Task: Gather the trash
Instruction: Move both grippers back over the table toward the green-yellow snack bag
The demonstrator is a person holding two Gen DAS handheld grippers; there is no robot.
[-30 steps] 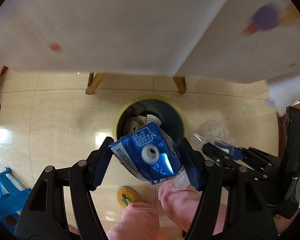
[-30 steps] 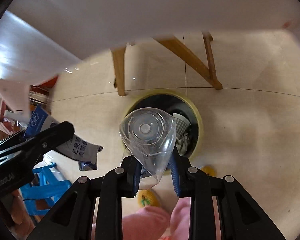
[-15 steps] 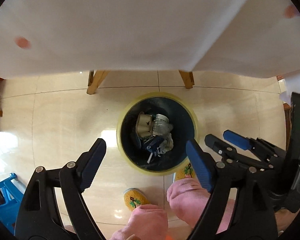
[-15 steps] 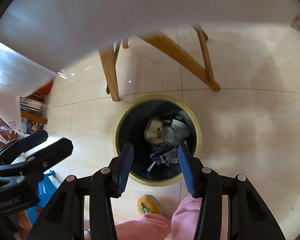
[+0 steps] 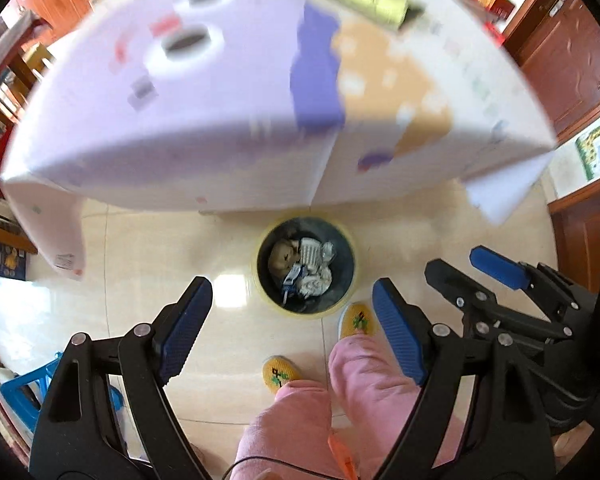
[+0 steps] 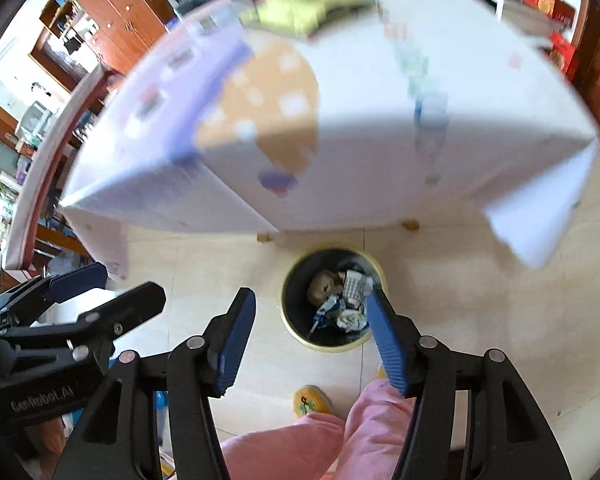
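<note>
Standing on the tiled floor, one round dark bin with a yellow rim (image 5: 306, 266) holds the crumpled trash (image 5: 306, 268). Two claws, left claw (image 5: 292, 332) and right claw (image 6: 310, 340), hang above it, both spread and empty, trash well below them.

Glossy cream tile floor (image 5: 148, 256), white-clothed table (image 6: 380, 128), red-brown wooden cabinets (image 5: 564, 40) along the walls.

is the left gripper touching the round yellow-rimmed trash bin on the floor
Apart. In the left wrist view the left gripper hangs open and empty well above the round yellow-rimmed trash bin, bare tiled floor showing between its fingers.
</note>
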